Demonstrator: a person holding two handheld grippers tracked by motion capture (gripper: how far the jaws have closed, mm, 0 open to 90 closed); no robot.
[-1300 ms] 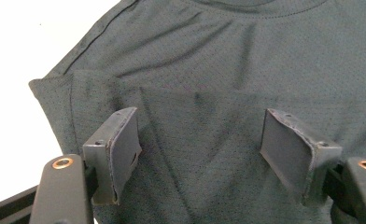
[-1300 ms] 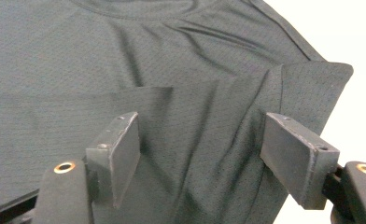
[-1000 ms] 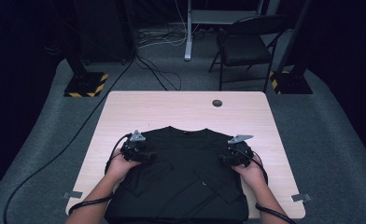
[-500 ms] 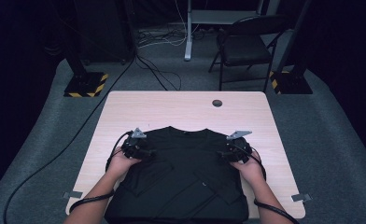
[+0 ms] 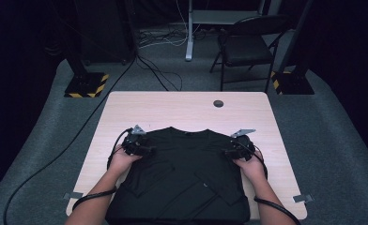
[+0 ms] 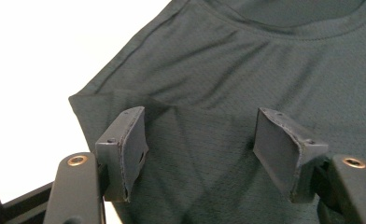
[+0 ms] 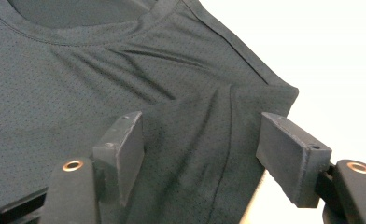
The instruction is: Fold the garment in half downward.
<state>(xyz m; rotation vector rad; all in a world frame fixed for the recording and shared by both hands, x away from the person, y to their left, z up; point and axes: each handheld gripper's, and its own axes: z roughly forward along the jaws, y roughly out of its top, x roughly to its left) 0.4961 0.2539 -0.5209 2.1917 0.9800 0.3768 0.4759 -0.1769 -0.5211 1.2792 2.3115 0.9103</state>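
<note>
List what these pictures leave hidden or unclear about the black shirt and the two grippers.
- Black shirt: its hem runs off the bottom edge of the high view.
- Folded-in sleeves: black on black in the high view, so their outlines are hard to trace.
- Left gripper and right gripper: fabric lies between the jaws; whether the pads pinch a fold cannot be told.
- Small round thing on the table: too small to identify.

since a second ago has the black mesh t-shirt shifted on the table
No. The black mesh t-shirt lies as far from the dark round hole in the wooden tabletop as before.
</note>
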